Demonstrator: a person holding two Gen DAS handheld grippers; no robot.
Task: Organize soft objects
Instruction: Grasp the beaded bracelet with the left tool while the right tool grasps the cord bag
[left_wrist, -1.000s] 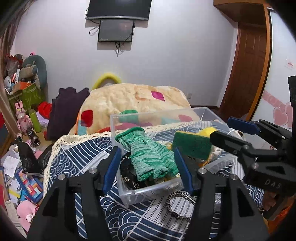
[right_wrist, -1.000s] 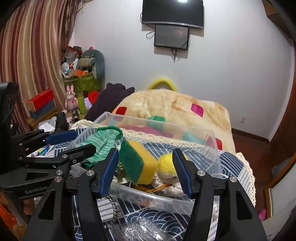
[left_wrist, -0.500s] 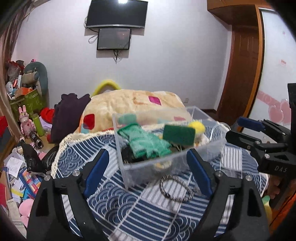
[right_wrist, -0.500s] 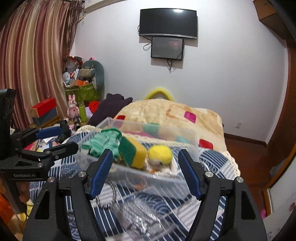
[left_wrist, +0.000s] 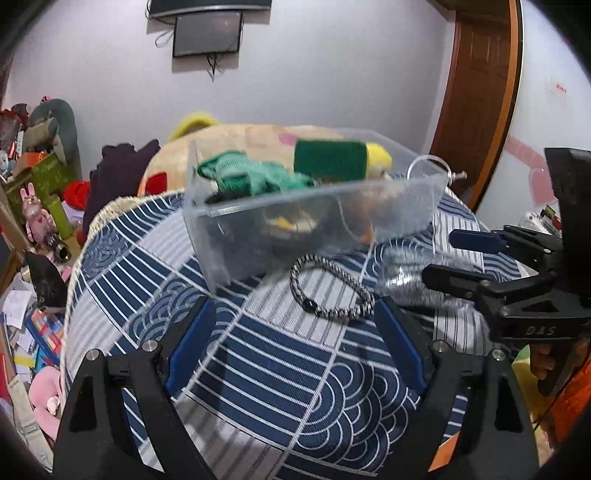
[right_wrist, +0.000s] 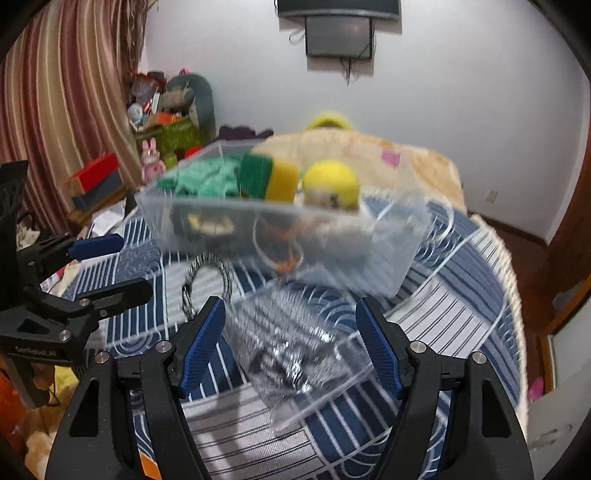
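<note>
Both my tongs are spread wide and hold nothing. My left tongs (left_wrist: 291, 347) hover low over the blue wave-patterned cloth (left_wrist: 258, 369) covering the round surface; my right tongs (right_wrist: 291, 345) do the same from the other side.

The soft things are gathered in the clear plastic bin (left_wrist: 314, 225), which sits at my twelve o'clock in both views. A green knitted glove (left_wrist: 255, 177) lies toward the bin's ten o'clock corner, a green-and-yellow sponge (left_wrist: 328, 160) stands near the middle, and a yellow plush toy (right_wrist: 330, 184) pokes up at its one o'clock side. Darker odds and ends lie at the bottom, too blurred to name.

Outside the bin, a braided black-and-white bracelet (left_wrist: 328, 291) lies on the cloth just in front of it, between my left tongs' tips. From the right view, a crinkled clear plastic packet (right_wrist: 295, 343) lies directly between my right tongs, at six o'clock from the bin.

As I judge it, the main risks are these. The soft things are heaped above the rim, so a nudge to the bin wall could tip the sponge or toy out. The packet is slick and see-through, so my right tongs could slide off it or pinch the cloth instead and drag the bin along. My two tongs are close together, and could knock each other if both go in at once.
</note>
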